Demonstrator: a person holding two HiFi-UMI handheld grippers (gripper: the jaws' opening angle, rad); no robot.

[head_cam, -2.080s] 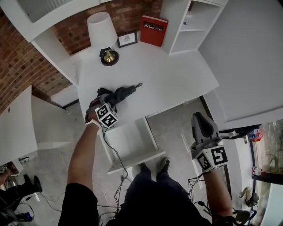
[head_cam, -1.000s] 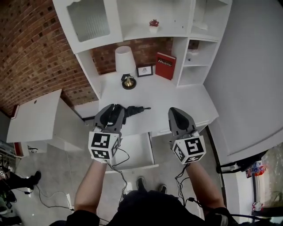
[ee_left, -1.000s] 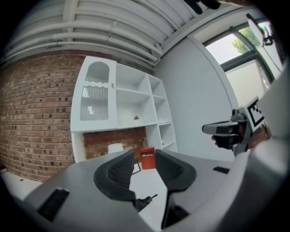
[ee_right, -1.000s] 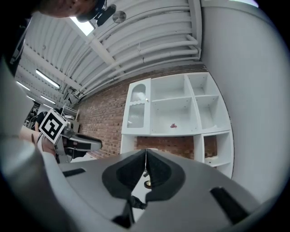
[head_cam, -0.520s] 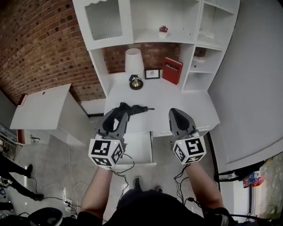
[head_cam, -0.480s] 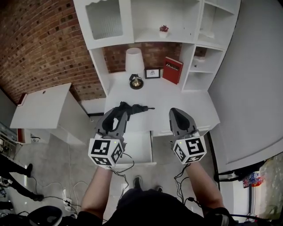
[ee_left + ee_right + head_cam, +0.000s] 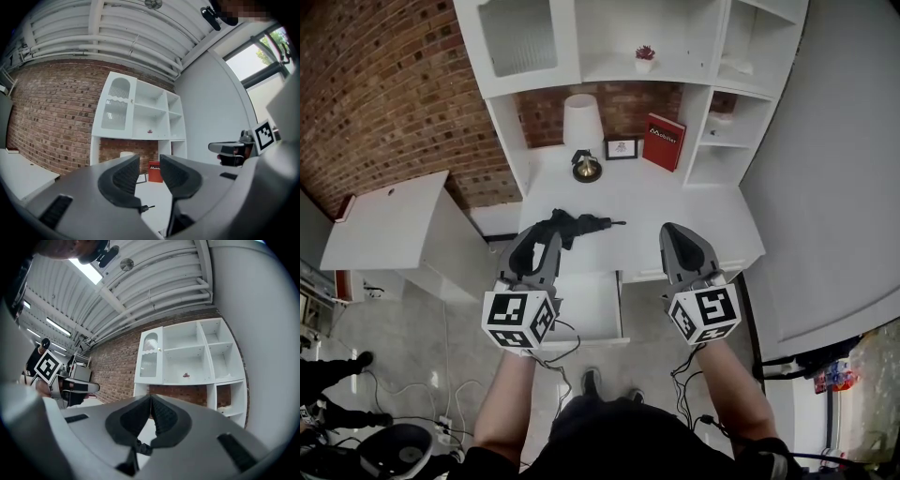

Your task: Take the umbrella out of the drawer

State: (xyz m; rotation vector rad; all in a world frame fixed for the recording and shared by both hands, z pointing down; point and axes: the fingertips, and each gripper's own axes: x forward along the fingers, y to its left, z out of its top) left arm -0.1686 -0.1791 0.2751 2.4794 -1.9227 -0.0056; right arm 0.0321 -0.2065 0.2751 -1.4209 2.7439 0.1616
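Observation:
A black folded umbrella (image 7: 574, 225) lies on the white desk top (image 7: 675, 202), above the open drawer (image 7: 592, 302). My left gripper (image 7: 546, 236) hangs just in front of the umbrella's near end, over the desk edge. Its jaws stand apart and are closing, with nothing between them. In the left gripper view (image 7: 150, 176) only the umbrella's tip (image 7: 147, 206) shows below the gap. My right gripper (image 7: 675, 232) is level with it to the right, shut and empty; its pads meet in the right gripper view (image 7: 151, 416).
A white lamp (image 7: 579, 122), a small picture frame (image 7: 622, 148) and a red book (image 7: 664, 142) stand at the desk's back. White shelves (image 7: 712, 103) rise above. A white cabinet (image 7: 384, 220) is at left, with cables on the floor.
My left gripper has let go of the umbrella on the desk and drawn back a little. My right gripper came up from beside my leg to alongside the left.

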